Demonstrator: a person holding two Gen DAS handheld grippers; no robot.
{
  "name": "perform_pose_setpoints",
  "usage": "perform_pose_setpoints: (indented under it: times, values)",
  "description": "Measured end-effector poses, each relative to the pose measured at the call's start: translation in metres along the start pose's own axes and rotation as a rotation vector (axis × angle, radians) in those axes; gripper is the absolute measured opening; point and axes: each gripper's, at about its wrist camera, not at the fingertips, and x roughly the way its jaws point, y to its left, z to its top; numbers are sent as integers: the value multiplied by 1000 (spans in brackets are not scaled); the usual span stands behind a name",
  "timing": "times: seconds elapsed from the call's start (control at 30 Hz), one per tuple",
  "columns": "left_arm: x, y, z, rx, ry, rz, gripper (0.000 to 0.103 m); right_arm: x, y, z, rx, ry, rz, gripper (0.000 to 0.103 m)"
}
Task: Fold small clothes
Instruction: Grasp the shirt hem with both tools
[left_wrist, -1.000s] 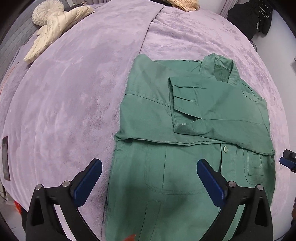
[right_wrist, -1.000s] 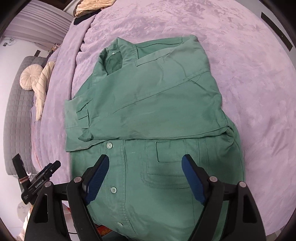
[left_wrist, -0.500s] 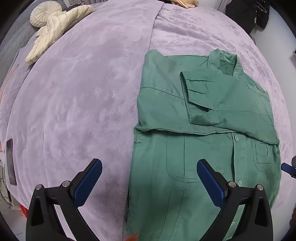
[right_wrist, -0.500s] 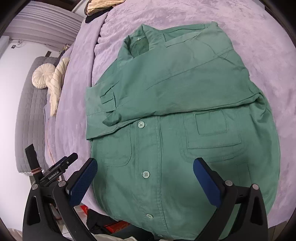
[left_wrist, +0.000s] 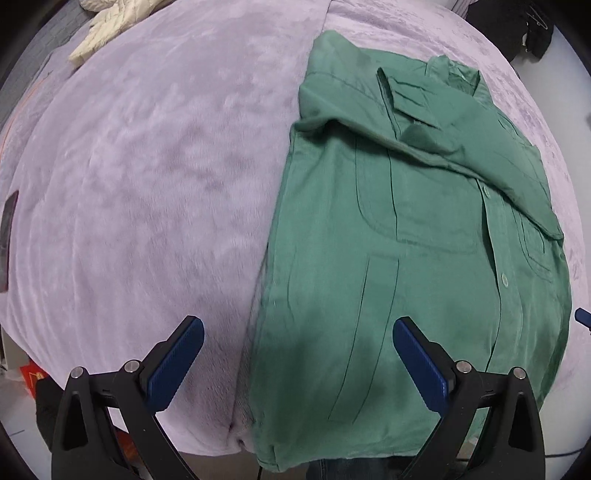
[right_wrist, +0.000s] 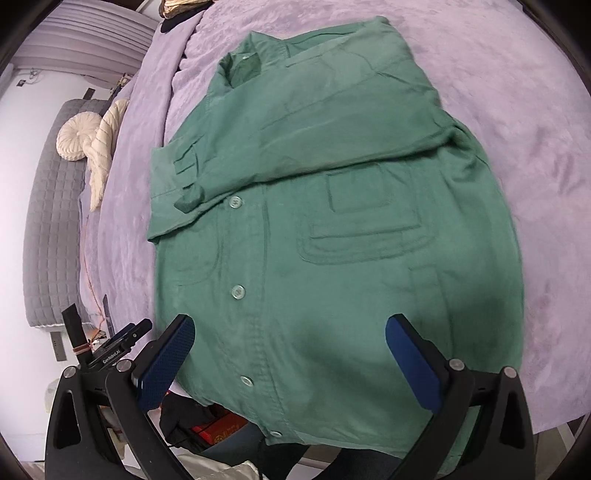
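Note:
A green button-up shirt (left_wrist: 413, 236) (right_wrist: 332, 236) lies front-up on the lilac bedspread (left_wrist: 147, 177), both sleeves folded across its chest and its hem at the near bed edge. My left gripper (left_wrist: 297, 363) hangs open above the shirt's lower left side edge, one pad over bedspread, the other over cloth. My right gripper (right_wrist: 290, 360) stands open wide above the shirt's lower right part near the hem. Neither holds anything. In the right wrist view the left gripper's body (right_wrist: 122, 341) shows at lower left.
Cream cushions (right_wrist: 92, 140) and a grey quilted headboard (right_wrist: 48, 229) lie at the far side of the bed. A dark strip (left_wrist: 8, 221) rests on the bedspread at left. Red packaging and dark items (right_wrist: 218, 430) sit on the floor below the near bed edge.
Both grippers have drawn back toward the shirt's hem and the near bed edge. The right gripper's jaws stand wider than a second ago. The shirt has not moved.

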Motion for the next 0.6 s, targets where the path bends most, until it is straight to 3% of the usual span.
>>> perform_pose_setpoints:
  times: [0.2, 0.3, 0.43, 0.6]
  values:
    - [33, -12, -58, 28, 89, -6, 102, -9, -85, -54, 98, 16, -45, 103]
    - [40, -23, -80, 56, 99, 20, 102, -8, -121, -81, 146, 34, -18, 103]
    - [40, -28, -90, 62, 112, 13, 102, 7, -145, -109, 158, 84, 19, 103]
    - [47, -34, -103, 95, 158, -6, 102, 18, -141, -122, 122, 106, 90, 103]
